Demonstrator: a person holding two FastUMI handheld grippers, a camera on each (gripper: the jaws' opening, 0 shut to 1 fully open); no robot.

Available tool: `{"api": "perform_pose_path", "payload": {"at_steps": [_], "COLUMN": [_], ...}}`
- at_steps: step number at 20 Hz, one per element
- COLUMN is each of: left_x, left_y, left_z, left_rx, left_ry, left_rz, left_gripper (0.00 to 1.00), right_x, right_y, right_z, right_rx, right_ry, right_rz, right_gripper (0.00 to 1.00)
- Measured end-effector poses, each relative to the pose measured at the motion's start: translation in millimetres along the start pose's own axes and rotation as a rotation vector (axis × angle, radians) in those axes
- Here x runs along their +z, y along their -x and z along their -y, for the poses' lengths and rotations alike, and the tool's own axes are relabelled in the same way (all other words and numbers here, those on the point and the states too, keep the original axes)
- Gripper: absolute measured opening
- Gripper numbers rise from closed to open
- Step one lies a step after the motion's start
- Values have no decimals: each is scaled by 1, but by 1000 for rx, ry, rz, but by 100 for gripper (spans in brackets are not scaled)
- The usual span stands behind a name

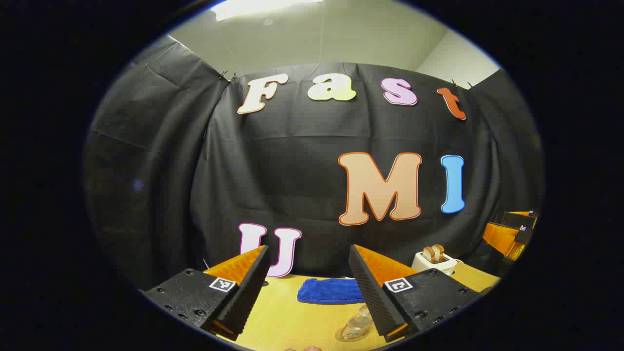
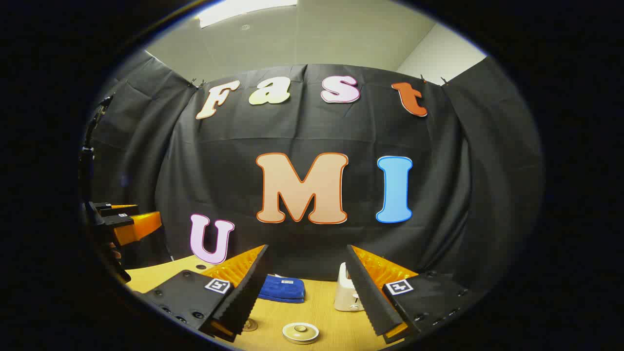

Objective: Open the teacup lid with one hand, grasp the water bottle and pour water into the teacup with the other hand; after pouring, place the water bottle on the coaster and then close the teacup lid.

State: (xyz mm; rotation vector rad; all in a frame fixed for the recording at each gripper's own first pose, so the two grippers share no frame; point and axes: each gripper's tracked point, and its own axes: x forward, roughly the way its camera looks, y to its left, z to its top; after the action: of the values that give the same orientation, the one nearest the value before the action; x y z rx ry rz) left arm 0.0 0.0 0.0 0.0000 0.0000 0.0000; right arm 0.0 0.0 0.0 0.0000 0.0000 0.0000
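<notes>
Between the fingers of the left tool, which stand spread with nothing held, the left gripper view looks out level over the worktop. Just below and slightly right of the gap lies a clear glass object, low at the view's edge and partly hidden by the right-hand finger; it appears to be the teacup, though whether it carries a lid cannot be told. Beyond it lies a blue cloth, and farther right a white toaster with bread in its slots. The other tool shows at the far right edge.

The right tool is likewise spread and empty. Directly below its gap, near the view's lower edge, rests a round disc with a centre knob, possibly a lid or the coaster; which one cannot be determined. The water bottle cannot be identified with confidence.

Judgement: both tools are raised and pointed at the wall, so the task's things lie forward and downward. The left tool appears nearer the glass object; either tool must pitch down before any approach.
</notes>
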Motion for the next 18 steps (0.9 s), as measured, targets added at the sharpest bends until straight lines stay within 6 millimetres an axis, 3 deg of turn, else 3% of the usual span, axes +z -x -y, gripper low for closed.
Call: {"api": "perform_pose_path", "payload": {"at_steps": [2, 18], "left_x": [1, 0], "left_y": [1, 5], "left_z": [-1, -8], "left_rx": [-1, 34], "left_ry": [-1, -1], "left_rz": [4, 0], "left_gripper": [92, 92], "right_x": [-5, -22], "right_y": [-1, -10], "right_z": [-2, -2], "right_rx": [8, 22], "right_ry": [2, 3], "right_rz": [-15, -57], "right_gripper": [100, 96]}}
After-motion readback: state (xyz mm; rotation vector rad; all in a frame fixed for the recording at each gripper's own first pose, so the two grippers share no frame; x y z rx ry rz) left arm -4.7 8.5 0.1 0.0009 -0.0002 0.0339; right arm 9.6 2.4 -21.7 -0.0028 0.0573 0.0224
